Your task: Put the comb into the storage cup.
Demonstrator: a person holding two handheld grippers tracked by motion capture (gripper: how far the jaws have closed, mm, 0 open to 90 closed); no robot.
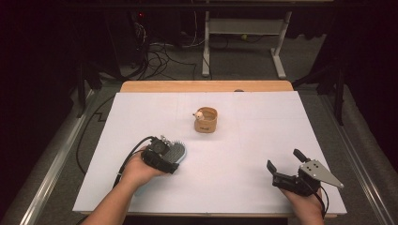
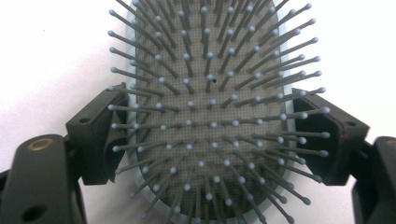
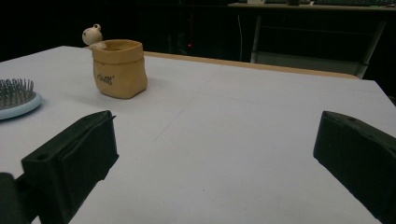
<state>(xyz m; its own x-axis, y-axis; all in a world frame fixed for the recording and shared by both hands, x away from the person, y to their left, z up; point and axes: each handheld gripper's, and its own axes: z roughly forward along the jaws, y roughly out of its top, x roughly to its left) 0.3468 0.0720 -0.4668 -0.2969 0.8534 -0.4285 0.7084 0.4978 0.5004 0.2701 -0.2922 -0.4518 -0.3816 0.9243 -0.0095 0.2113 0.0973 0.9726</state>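
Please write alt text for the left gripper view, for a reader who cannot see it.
A light blue hairbrush with grey ball-tipped bristles lies bristles up on the white table, seen from close above. The left gripper has its two black jaws closed against the brush's opposite edges.

bare forearms, no sleeves, black blocky left gripper (image 1: pixel 165 154) trailing a black cable, black right gripper (image 1: pixel 285 165) topped with grey three-cornered plate

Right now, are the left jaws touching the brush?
Touching. In the left gripper view, both jaws of the left gripper press against the pale blue rim of the brush, one on each side.
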